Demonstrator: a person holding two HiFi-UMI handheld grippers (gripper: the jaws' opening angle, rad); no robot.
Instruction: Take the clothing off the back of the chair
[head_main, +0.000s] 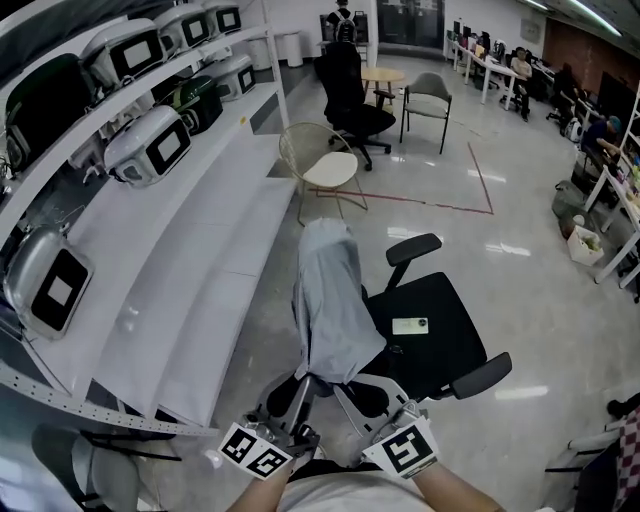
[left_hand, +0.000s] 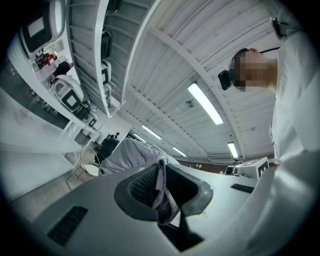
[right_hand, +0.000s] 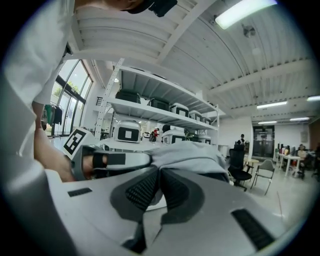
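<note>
A light grey garment (head_main: 330, 295) hangs over the back of a black office chair (head_main: 445, 335), covering the backrest from top to bottom. Both grippers are at its lower edge, close to me. My left gripper (head_main: 298, 398) is shut on a bunched fold of the grey cloth (left_hand: 161, 187), which hangs between its pads (left_hand: 142, 186). My right gripper (head_main: 352, 392) is shut on the garment's edge too; its pads (right_hand: 142, 190) meet with the cloth (right_hand: 192, 156) running out beyond them. The left gripper (right_hand: 107, 160) shows beside it in the right gripper view.
A phone (head_main: 410, 325) lies on the chair's seat. A white shelf rack (head_main: 190, 250) with several grey cases stands along the left. Farther off are a wire chair (head_main: 322, 160), another black office chair (head_main: 352, 100) and desks with people at the far right.
</note>
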